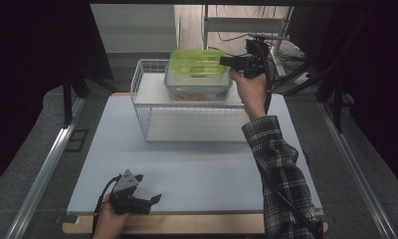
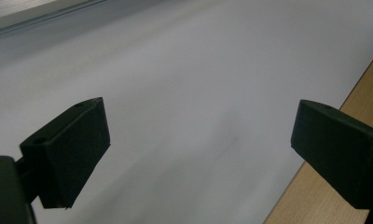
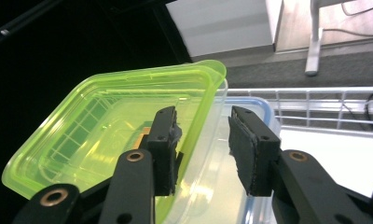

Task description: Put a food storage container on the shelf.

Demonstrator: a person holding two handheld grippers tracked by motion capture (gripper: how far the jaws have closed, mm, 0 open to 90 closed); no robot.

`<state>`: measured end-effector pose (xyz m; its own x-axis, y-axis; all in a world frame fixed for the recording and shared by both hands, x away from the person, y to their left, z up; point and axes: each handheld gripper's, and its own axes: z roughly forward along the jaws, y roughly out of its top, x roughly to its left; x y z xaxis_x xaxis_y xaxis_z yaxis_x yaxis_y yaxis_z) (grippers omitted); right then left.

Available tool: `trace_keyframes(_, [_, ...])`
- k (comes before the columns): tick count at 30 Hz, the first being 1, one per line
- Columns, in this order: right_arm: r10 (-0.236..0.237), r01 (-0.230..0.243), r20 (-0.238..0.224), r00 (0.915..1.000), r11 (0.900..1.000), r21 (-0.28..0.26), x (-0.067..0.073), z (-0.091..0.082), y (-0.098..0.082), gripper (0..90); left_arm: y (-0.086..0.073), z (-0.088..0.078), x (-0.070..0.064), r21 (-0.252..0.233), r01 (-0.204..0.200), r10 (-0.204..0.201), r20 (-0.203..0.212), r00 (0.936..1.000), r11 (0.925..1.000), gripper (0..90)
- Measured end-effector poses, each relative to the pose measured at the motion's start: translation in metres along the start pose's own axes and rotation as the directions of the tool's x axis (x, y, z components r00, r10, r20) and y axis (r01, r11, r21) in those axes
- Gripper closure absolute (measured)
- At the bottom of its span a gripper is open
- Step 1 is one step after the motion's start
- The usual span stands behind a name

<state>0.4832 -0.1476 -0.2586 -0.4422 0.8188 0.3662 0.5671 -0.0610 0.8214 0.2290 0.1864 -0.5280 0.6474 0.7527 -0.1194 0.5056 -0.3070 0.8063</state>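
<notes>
The pale grey table mat (image 1: 187, 164) lies bare across its near half. At its far edge, a white wire shelf rack (image 1: 152, 107) carries a clear rectangular plastic container (image 1: 197, 89); a translucent green plastic lid (image 1: 197, 62) rests atop. The right gripper (image 3: 203, 140) straddles the lid's rim, jaws partly open, pads not pressing. The left gripper (image 1: 145, 201) hovers wide open, holding nothing, by the near edge.

Dim room, dark edges, soft overhead light on the table, blurred close-ups, no glare

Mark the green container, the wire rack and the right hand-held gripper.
green container (image 1: 197, 61), high view, its top face
wire rack (image 1: 141, 110), high view, left front mesh wall
right hand-held gripper (image 3: 201, 149), right gripper view, midway between its fingertips
</notes>
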Motion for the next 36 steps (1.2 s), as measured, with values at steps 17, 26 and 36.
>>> trace_keyframes(17, [-0.093, 0.091, -0.064, 0.9936, 0.995, -0.030, -0.007, -0.036, -0.006, 37.0, 0.000, 0.000, 0.000, -0.002, 0.004, -0.004, -0.003, 1.0000, 1.0000, 4.4])
trace_keyframes(26, [-0.160, 0.159, -0.084, 0.9835, 0.987, -0.022, -0.002, -0.049, -0.019, 32.1, 0.000, 0.000, 0.001, -0.005, 0.010, -0.010, -0.002, 1.0000, 0.9999, 4.1])
trace_keyframes(36, [-0.223, 0.221, -0.089, 0.9708, 0.975, -0.024, 0.002, -0.053, -0.034, 25.8, 0.000, 0.000, 0.000, -0.007, 0.008, -0.008, -0.001, 1.0000, 0.9999, 4.4])
